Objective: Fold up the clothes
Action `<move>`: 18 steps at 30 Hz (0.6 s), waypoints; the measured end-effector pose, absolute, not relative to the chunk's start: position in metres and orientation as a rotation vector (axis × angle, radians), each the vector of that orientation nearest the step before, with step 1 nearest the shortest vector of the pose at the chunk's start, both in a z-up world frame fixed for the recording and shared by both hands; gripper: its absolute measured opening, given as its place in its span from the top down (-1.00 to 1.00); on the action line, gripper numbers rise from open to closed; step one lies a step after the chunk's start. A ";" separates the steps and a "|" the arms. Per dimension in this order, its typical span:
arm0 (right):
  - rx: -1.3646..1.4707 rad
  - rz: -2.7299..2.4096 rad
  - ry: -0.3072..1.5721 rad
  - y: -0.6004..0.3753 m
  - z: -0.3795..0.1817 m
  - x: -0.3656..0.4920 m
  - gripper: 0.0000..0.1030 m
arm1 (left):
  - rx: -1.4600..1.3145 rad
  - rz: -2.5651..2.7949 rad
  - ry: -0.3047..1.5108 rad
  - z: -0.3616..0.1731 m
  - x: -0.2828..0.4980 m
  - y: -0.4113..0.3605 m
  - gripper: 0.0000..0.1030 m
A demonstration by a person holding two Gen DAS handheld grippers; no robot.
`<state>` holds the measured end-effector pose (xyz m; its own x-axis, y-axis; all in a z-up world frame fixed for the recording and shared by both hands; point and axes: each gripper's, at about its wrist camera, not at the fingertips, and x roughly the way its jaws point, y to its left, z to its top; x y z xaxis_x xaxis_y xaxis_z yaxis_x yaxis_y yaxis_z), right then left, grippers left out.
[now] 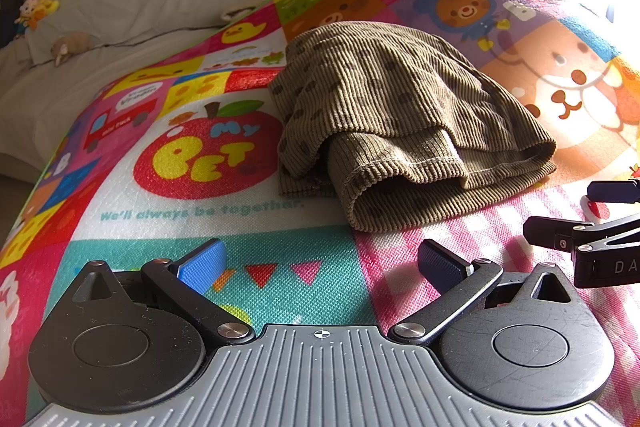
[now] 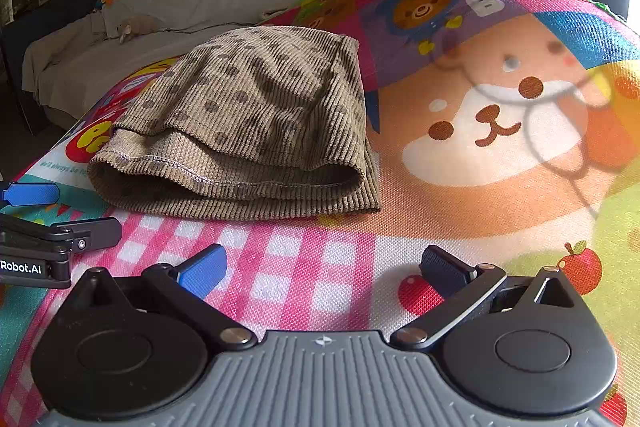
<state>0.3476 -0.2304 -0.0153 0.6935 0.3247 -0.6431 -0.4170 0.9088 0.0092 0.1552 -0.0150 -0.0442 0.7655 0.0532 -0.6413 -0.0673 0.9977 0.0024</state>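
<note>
- The brown corduroy garment lies folded in a bundle on the colourful cartoon mat.
- The left gripper has its jaws spread wide, holding nothing, just short of the garment.
- The right gripper is likewise spread wide and empty beside it.

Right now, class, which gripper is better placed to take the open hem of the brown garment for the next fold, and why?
Probably the right gripper. Its open jaws face the brown garment squarely, with the open hem directly ahead. The left gripper, also open, points at the mat; the garment lies off to its right.
</note>
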 end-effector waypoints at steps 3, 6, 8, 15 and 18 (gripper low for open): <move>-0.142 0.416 0.690 -0.230 -0.015 0.347 -1.00 | -0.021 0.065 0.696 -0.044 0.155 -0.015 -1.00; -0.142 0.416 0.690 -0.230 -0.015 0.347 -1.00 | -0.021 0.065 0.696 -0.044 0.155 -0.015 -1.00; -0.142 0.415 0.690 -0.230 -0.015 0.347 -1.00 | -0.021 0.066 0.696 -0.044 0.155 -0.015 -1.00; -0.142 0.415 0.689 -0.230 -0.015 0.347 -1.00 | -0.020 0.065 0.696 -0.045 0.155 -0.015 -1.00; -0.141 0.416 0.689 -0.230 -0.015 0.347 -1.00 | -0.025 0.061 0.697 -0.045 0.155 -0.014 -1.00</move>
